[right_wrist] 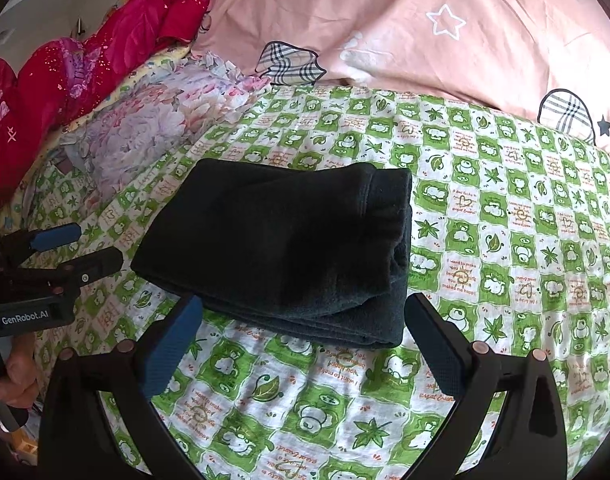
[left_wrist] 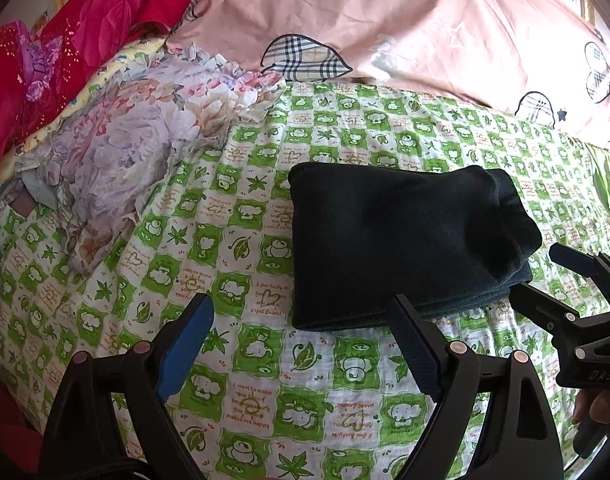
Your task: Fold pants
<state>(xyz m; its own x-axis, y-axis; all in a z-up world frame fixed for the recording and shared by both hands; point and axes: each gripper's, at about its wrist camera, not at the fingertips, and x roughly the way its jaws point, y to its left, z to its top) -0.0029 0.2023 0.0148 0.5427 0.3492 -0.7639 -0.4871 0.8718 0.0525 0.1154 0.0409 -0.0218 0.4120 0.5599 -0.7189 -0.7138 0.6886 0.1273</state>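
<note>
Left wrist view first: the left gripper [left_wrist: 301,344] hangs low over the bed with its jaws spread wide and nothing between them, blue pads facing each other across bare sheet. Just beyond its right finger lie the dark pants [left_wrist: 401,240], folded into a thick, compact bundle resting flat on the green-and-white checked bedsheet [left_wrist: 225,240]. The bundle's stacked edges show along its near side, and a rounded fold sits at its right end. At the right edge of this view the right gripper [left_wrist: 545,276] comes in from the side, jaws apart, its lower finger close to the near right corner of the bundle; whether it touches the cloth I cannot tell. A bit of the person's hand [left_wrist: 593,408] shows beneath it. Farther back, a floral cloth [left_wrist: 133,140] lies crumpled on the left, a red sequinned fabric [left_wrist: 85,32] is heaped behind it, and a pink quilt [left_wrist: 405,20] with plaid patches runs across the back.

Now the right wrist view: the right gripper [right_wrist: 305,344] is also open and empty, its two blue pads either side of the pants' [right_wrist: 281,240] near edge, slightly short of it. The bundle sits centred on the bedsheet [right_wrist: 505,220], layers stacked at its near right corner. On the left the left gripper [right_wrist: 89,246] points inward, jaws parted, tips close to the bundle's left corner but apart from it. Fingers [right_wrist: 17,376] wrap its handle below.
</note>
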